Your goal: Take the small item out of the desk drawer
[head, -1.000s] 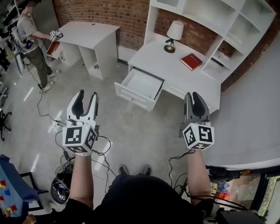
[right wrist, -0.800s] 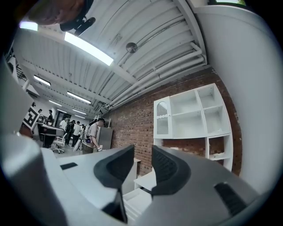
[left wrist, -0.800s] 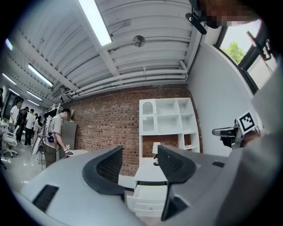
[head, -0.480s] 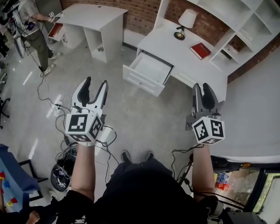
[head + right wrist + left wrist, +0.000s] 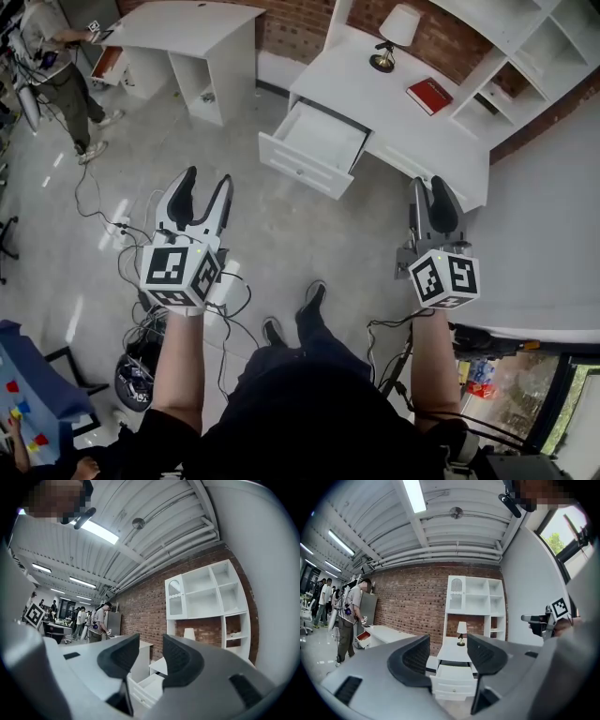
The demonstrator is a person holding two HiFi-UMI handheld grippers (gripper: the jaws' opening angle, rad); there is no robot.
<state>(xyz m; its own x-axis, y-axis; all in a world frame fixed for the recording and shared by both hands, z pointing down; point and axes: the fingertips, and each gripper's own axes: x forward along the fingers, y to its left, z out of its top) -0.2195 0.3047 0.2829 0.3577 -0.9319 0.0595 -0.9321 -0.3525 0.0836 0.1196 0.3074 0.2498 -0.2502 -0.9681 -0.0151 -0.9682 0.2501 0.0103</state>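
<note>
The white desk (image 5: 394, 108) stands ahead with its drawer (image 5: 314, 148) pulled open. The drawer's inside looks plain white and I can make out no small item in it. My left gripper (image 5: 206, 178) hangs over the floor, short of the drawer and to its left, open and empty. My right gripper (image 5: 429, 185) is level with the desk's right end; its jaws have just been opening and nothing is between them. In the left gripper view the drawer (image 5: 452, 679) shows between the open jaws of the left gripper (image 5: 449, 651). In the right gripper view the drawer (image 5: 145, 688) lies low between the jaws of the right gripper (image 5: 151, 656).
A lamp (image 5: 394, 33) and a red book (image 5: 430, 96) sit on the desk, under a white shelf unit (image 5: 525, 47). A second white desk (image 5: 187, 23) with a person (image 5: 52, 52) beside it is at far left. Cables (image 5: 141, 319) lie on the floor. A white wall (image 5: 553, 234) runs along the right.
The desk and drawer have come nearer and higher in the head view. One of my feet has stepped forward. The right jaws stand wider apart than a second ago.
</note>
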